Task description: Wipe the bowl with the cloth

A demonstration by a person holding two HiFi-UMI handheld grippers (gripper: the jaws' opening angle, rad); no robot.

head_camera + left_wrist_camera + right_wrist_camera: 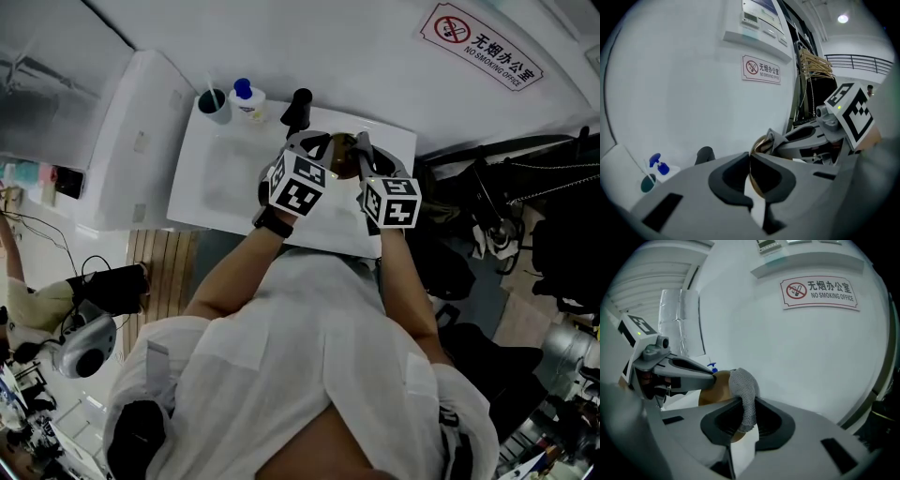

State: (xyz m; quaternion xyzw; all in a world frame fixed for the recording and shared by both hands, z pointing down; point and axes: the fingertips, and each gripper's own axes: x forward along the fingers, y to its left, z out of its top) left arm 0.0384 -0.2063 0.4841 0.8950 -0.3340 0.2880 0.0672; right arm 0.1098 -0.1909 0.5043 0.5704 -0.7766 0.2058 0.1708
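Over the white table point(216, 178), our left gripper point(750, 158) pinches the brown bowl point(761, 143) by its rim, jaws nearly together, while our right gripper point(748, 405) clamps the grey mesh cloth point(745, 387) against the bowl.

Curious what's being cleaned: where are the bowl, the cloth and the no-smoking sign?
bowl point(712, 387): right gripper view, brown outer wall.
cloth point(744, 384): right gripper view, bunched top.
no-smoking sign point(819, 292): right gripper view, its middle.

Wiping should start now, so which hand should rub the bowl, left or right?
Right, probably: the right gripper pinches the cloth at the bowl edge, while the left gripper clamps the bowl's rim to steady it.
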